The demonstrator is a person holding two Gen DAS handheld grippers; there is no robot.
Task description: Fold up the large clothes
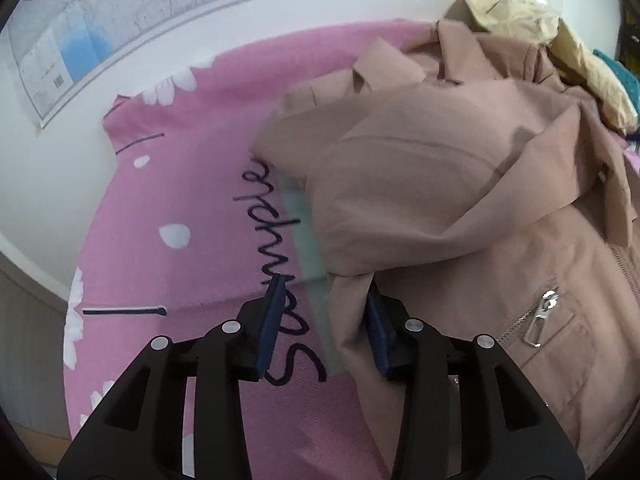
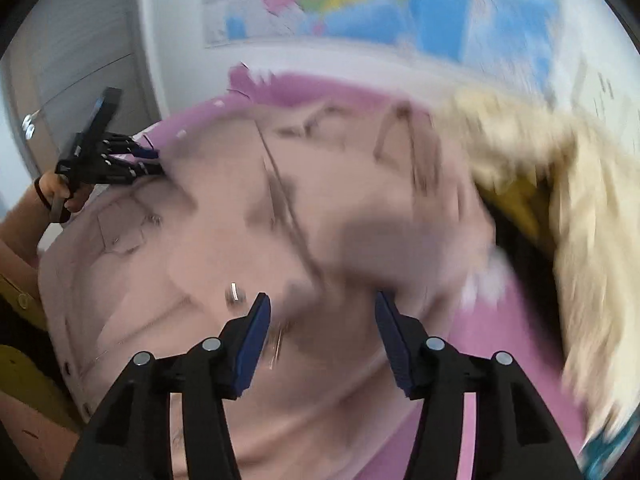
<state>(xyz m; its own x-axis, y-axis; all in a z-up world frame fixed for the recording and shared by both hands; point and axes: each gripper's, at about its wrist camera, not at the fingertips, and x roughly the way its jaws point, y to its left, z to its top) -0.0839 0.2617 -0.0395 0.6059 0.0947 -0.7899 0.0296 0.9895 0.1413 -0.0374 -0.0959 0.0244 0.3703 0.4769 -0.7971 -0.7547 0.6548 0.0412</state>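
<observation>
Here, your dusty-pink jacket (image 1: pixel 460 208) lies crumpled on the pink sheet (image 1: pixel 180 208) of the bed, its near edge draped toward you and its far side bunched against a cream garment (image 1: pixel 560 40) heaped behind it. Your left claw (image 1: pixel 326 320) stands parted at the jacket's edge — a fold of cloth hangs against the right-hand pad while the other pad sits clear over the sheet, so nothing is pinched. Your right claw (image 2: pixel 322 332) hovers released over the middle of the jacket; that view is blurred, so finer detail there is lost.

The jacket looks like a medium-weight woven cotton: matte, soft and floppy, yet thick enough to hold creases and a little bulk. It should sag rather than slide, I'd judge, and a single layer will slip away from a shallow pinch. Take it by firm doubled parts — the hem, a shoulder seam or the collar flaps. Steer off the metal pocket zip (image 1: pixel 540 316), which is hard and slick. A pale green lining (image 1: pixel 308 240) shows under the lifted edge.
</observation>
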